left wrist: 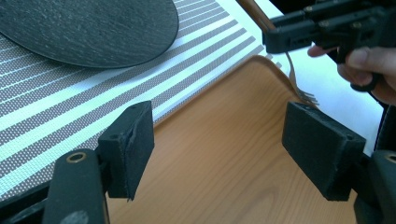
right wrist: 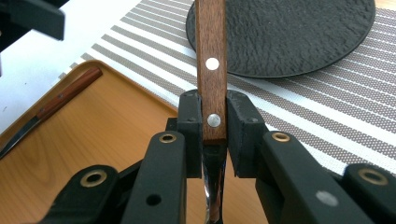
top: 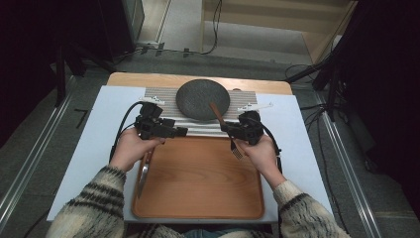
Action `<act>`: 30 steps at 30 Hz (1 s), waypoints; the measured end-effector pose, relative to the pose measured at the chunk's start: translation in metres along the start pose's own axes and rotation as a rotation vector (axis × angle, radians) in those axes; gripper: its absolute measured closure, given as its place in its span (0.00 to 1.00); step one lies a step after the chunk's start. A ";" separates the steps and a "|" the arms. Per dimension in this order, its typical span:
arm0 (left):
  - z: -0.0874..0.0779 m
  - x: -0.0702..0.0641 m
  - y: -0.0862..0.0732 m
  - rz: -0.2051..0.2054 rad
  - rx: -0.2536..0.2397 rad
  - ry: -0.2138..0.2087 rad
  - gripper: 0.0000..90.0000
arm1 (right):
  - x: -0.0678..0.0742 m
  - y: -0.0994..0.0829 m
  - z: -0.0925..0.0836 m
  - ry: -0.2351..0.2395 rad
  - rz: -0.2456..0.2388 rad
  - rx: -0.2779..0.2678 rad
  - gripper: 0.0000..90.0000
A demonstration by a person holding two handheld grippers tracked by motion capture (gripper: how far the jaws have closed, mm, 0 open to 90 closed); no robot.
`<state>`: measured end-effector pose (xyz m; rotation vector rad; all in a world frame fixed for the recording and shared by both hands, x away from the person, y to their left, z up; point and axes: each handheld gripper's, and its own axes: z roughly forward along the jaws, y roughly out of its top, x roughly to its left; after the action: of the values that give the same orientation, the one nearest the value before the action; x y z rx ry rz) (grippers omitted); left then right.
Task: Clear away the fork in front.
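Observation:
My right gripper (right wrist: 215, 112) is shut on a fork's wooden handle (right wrist: 211, 70), which points up toward the dark round plate (right wrist: 299, 37). From above, the fork (top: 236, 151) hangs with its tines down at the tray's right rim, below my right gripper (top: 227, 128). My left gripper (top: 181, 132) hovers at the tray's back left corner, and its jaws stand wide apart with nothing between them (left wrist: 219, 135). A knife (top: 143, 171) with a wooden handle (right wrist: 70, 93) lies along the left side of the wooden tray (top: 198, 208).
The plate (top: 203, 99) rests on a striped placemat (top: 163, 96) behind the tray, all on a white sheet (top: 94, 148) over the table. The other gripper and its fork tines (left wrist: 306, 95) sit at the upper right of the left gripper view.

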<state>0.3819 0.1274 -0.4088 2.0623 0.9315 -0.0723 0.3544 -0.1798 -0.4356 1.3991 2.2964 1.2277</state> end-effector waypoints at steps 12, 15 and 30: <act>0.010 0.002 0.013 -0.013 0.002 0.026 0.30 | 0.012 -0.005 0.005 0.005 -0.034 -0.013 0.84; 0.011 0.002 0.013 -0.010 0.004 0.024 0.30 | 0.016 -0.006 0.007 0.010 -0.041 -0.016 0.84; 0.013 -0.010 0.014 -0.002 -0.051 0.005 0.30 | 0.036 -0.008 0.010 0.052 -0.059 -0.031 0.84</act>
<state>0.3879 0.1070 -0.4040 2.0151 0.9290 -0.0438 0.3354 -0.1470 -0.4389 1.2950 2.3247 1.2913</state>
